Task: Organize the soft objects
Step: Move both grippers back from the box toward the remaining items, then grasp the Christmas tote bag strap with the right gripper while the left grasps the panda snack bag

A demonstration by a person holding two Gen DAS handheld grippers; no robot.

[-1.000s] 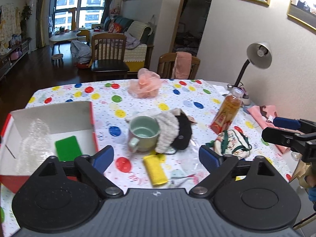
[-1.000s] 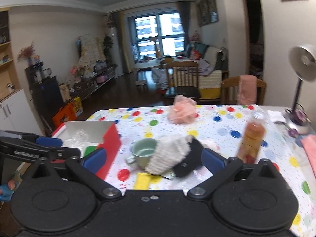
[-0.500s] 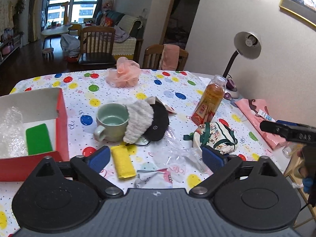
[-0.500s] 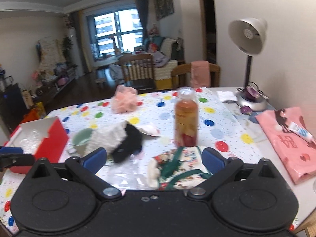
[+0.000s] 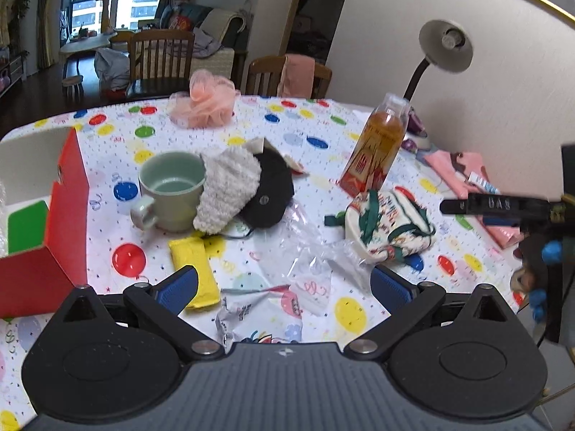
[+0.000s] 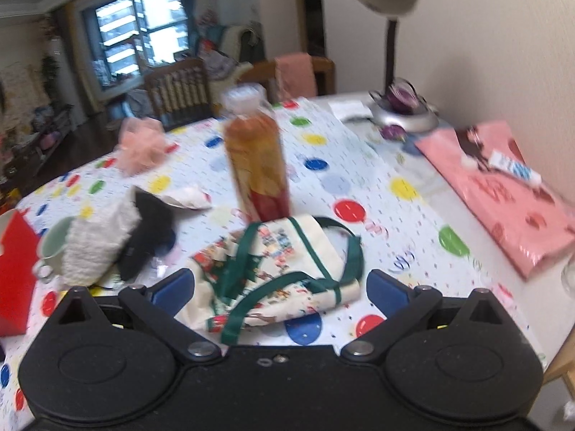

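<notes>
My left gripper (image 5: 285,287) is open, low over the near edge of the dotted table (image 5: 316,143). A clear plastic bag (image 5: 305,262) and a printed wrapper (image 5: 258,316) lie between its pads, untouched. A yellow cloth (image 5: 194,269) lies by its left pad. Behind are a white fluffy cloth (image 5: 226,190) and a black soft item (image 5: 269,190) leaning on a mint mug (image 5: 172,190). My right gripper (image 6: 282,287) is open around a printed cloth bag with green straps (image 6: 280,269), pads not pressing it. One of its fingers (image 5: 492,204) shows at the right of the left wrist view.
A red box (image 5: 64,222) with a green sponge (image 5: 25,226) stands at the left. An orange drink bottle (image 6: 257,165) stands right behind the cloth bag. A pink mesh pouf (image 5: 201,104) sits at the far edge. A pink flat bag (image 6: 503,186) and a lamp base (image 6: 406,115) are at the right.
Both grippers have come down and closer to the table. The right one swung from facing the mug to the cloth bag. The left one slid right, away from the red box.
</notes>
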